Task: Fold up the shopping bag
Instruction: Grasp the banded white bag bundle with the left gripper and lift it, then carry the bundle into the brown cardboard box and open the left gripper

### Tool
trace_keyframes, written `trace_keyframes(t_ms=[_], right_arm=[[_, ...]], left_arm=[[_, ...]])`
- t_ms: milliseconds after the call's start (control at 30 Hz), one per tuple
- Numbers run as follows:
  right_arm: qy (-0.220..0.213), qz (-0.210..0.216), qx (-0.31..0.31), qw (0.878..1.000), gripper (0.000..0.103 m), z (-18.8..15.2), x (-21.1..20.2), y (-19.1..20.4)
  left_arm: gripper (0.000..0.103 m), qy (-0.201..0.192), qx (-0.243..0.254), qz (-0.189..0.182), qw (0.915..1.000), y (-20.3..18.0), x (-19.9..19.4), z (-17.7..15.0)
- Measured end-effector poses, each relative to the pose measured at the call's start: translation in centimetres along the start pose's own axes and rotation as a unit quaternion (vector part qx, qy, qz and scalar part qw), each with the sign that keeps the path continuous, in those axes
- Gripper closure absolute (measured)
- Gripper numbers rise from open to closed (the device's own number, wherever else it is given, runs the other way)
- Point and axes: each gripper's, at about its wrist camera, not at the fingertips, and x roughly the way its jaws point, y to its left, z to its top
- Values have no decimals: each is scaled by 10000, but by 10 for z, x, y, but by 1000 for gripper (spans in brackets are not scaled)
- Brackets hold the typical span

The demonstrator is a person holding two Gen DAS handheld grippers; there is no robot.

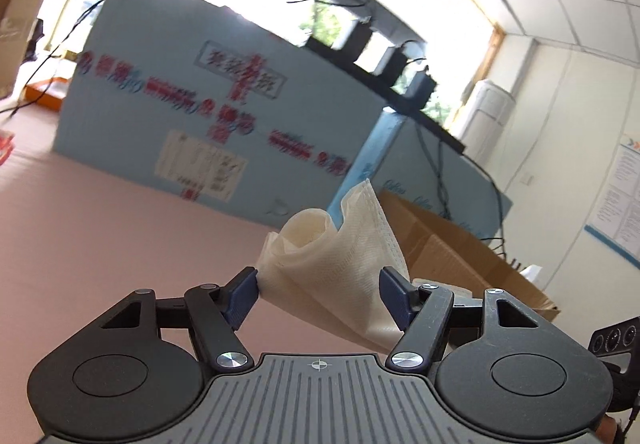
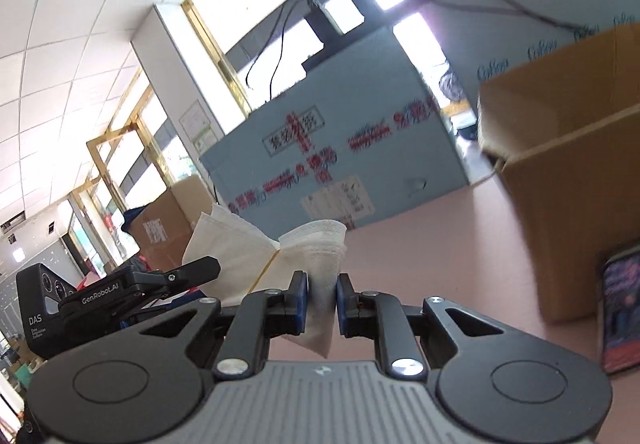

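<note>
Fabric hangs in the air between the two tools, off the pink table (image 1: 100, 224): the cream shopping bag (image 1: 340, 244) is gathered into a loose, rumpled bundle rather than lying flat. On the left, the left gripper (image 1: 318, 294) has its blue pads standing fairly wide, with the bunched cloth filling the gap between them; the near-left pad touches the fabric's edge, but I cannot tell whether the pair truly presses on it. To the right, the right gripper (image 2: 322, 302) is nearly closed, its pads pinching a narrow fold of the same bag, which fans out above the jaws and droops in a point below them. In its view the other tool sits just beside it on the left. Beyond both, at the far side of the table, stands a pale blue board (image 1: 200, 116) with red lettering, and a brown cardboard box (image 2: 568, 148) sits to the right.

I judge this as mid-fold: the bag is lifted and held, not yet laid down or creased. The next move likely calls for a firm left hold, then drawing the cloth taut and lowering it to the table so a clean fold can be pressed.
</note>
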Motion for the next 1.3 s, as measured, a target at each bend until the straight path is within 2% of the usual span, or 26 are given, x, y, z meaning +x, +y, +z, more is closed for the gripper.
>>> trace_keyframes(t_ms=[167,333,567,700,800,900,1033,1100,1133,1200,1267,1300], right_arm=[[-915,-341,-250,9949,85,33,-51,-11],[-1642,-796,-412,9823,83,55,-89,-26],[-2085,-1315,-363,9685,83,82,-108,-64],[-1954,-1696,-300,9655,80,99,-90,-93],[-1651,-2016,-286,9650,79,110,-66,-112],[-1270,-2327,-278,9638,79,116,-41,-126],[-755,-2608,-313,9619,77,119,-9,-133],[-607,-2672,-299,9613,76,119,0,-136],[-563,-2701,-308,9607,76,119,3,-136],[-499,-2788,-372,9583,71,120,10,-134],[-465,-2888,-442,9552,50,120,14,-130],[-480,-2953,-479,9530,47,121,14,-125]], left_arm=[[36,-258,692,-673,9950,-52,26,17],[36,-287,1362,-1199,9830,-103,67,23],[36,-94,1394,-1634,9766,-136,128,29],[36,247,1483,-1560,9762,-146,173,27],[36,572,1544,-1435,9759,-148,208,25],[36,1002,1808,-1195,9711,-150,235,21],[36,1457,1972,-966,9646,-147,253,11],[33,1438,2052,-933,9636,-148,254,8],[28,1418,2107,-907,9629,-148,255,6],[24,1332,2209,-816,9627,-148,253,3],[20,1284,2234,-804,9629,-148,250,2],[19,1240,2241,-793,9634,-148,250,3]])
